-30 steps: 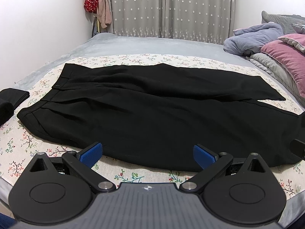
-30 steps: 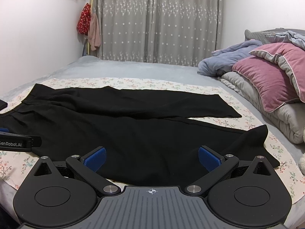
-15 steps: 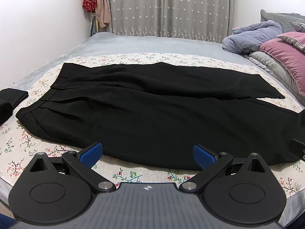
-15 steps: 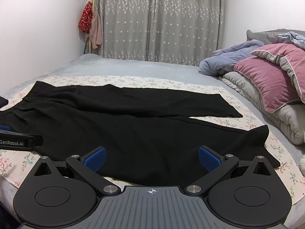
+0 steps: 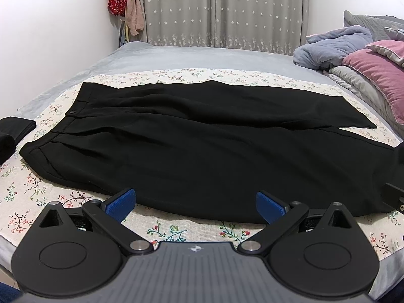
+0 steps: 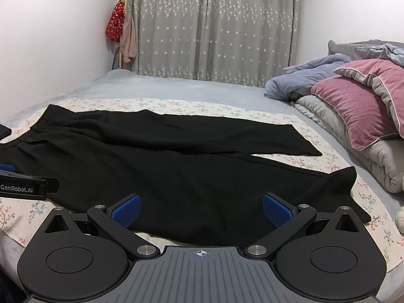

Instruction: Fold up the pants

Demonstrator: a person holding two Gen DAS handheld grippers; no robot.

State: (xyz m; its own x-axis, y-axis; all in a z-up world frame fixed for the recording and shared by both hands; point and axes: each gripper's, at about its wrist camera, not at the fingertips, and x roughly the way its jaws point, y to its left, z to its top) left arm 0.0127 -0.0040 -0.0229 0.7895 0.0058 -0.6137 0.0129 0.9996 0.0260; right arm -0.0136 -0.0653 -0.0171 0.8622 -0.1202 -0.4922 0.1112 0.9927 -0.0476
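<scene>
Black pants point(image 5: 202, 139) lie spread flat on a floral sheet point(image 5: 176, 229), waistband to the left, both legs running right and splayed apart at the hems. The near leg's hem point(image 6: 338, 189) is rumpled and raised. My left gripper point(image 5: 195, 203) is open at the near edge of the pants, by the upper part of the near leg, holding nothing. My right gripper point(image 6: 200, 210) is open at the near edge of the pants point(image 6: 176, 171) further toward the hem, also with nothing in it. The left gripper's body point(image 6: 22, 188) shows at the far left of the right wrist view.
Pink and grey pillows point(image 6: 358, 106) and a blue blanket point(image 6: 303, 80) pile up at the right of the bed. A folded black garment point(image 5: 12, 131) lies at the left edge. Curtains point(image 6: 214, 30) and hanging clothes point(image 6: 121, 32) stand behind.
Both views have drifted slightly; the grippers stay open at the near edge of the pants and the cloth has not moved.
</scene>
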